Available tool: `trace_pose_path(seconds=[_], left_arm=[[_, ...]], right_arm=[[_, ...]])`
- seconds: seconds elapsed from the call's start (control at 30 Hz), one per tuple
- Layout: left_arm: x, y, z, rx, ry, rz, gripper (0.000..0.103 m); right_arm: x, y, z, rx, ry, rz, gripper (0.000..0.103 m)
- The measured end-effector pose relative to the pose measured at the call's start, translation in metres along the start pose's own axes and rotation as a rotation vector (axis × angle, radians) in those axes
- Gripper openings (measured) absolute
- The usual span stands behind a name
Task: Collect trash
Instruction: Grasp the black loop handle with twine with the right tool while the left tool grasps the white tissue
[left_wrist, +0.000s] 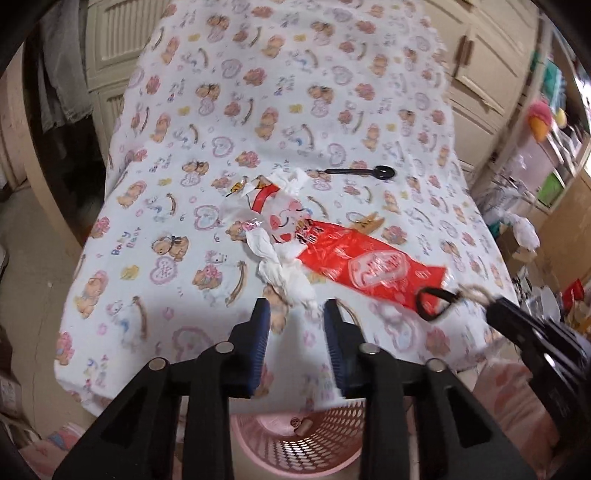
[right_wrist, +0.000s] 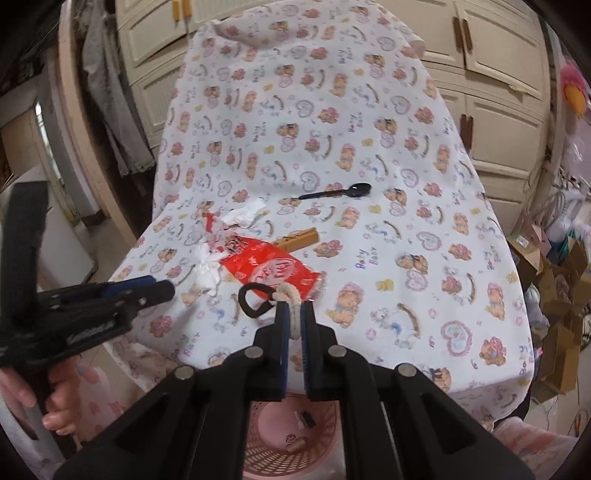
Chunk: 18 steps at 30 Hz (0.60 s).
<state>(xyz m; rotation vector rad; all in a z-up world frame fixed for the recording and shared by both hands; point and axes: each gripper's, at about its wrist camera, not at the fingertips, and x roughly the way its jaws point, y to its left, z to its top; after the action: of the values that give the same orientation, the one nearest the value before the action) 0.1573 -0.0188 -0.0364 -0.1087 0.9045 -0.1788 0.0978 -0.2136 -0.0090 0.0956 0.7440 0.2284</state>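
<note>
Trash lies on the bear-print tablecloth (left_wrist: 295, 92): a red wrapper (left_wrist: 365, 264) (right_wrist: 273, 273), crumpled white tissue (left_wrist: 284, 273) (right_wrist: 208, 271), a black plastic spoon (left_wrist: 364, 171) (right_wrist: 338, 192) and a brown wooden clip (right_wrist: 299, 238). My left gripper (left_wrist: 297, 310) is open, its jaws just short of the tissue's near end. My right gripper (right_wrist: 293, 314) is shut on a beige cord with a black loop (right_wrist: 255, 301), held at the table's near edge; it also shows in the left wrist view (left_wrist: 436, 301). A pink basket (left_wrist: 295, 443) (right_wrist: 291, 435) sits below, holding small bits.
Cream cabinets (right_wrist: 498, 74) stand behind the table. Cardboard boxes and clutter (right_wrist: 554, 277) fill the right side. Grey cloth hangs at the left (right_wrist: 110, 110). The person's hand (right_wrist: 55, 406) holds the left gripper at lower left.
</note>
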Motion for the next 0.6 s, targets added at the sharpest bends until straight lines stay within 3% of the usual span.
trace_pose_path(seconds=[0.1,0.27,0.37,0.5,0.6], left_arm=[[0.013,0.002,0.000,-0.014,-0.016,0.016,0.056],[0.027,-0.014,-0.007,0.138,-0.049,0.074,0.057],[0.036,-0.013,-0.007,0.140,-0.050,0.101,0.057],[0.042,0.000,-0.009,0.083,-0.071,0.095,0.035],[0.042,-0.004,-0.010,0.120,-0.081,0.071,0.010]], right_arm=[[-0.003,-0.007,-0.001,0.016,0.000,-0.003,0.006],[-0.003,-0.011,-0.005,0.020,0.007,-0.011,0.006],[-0.002,-0.013,-0.008,0.022,0.018,-0.018,0.006],[0.002,-0.013,-0.009,0.015,0.020,-0.028,0.006],[0.005,-0.013,-0.010,0.021,0.023,-0.034,0.006]])
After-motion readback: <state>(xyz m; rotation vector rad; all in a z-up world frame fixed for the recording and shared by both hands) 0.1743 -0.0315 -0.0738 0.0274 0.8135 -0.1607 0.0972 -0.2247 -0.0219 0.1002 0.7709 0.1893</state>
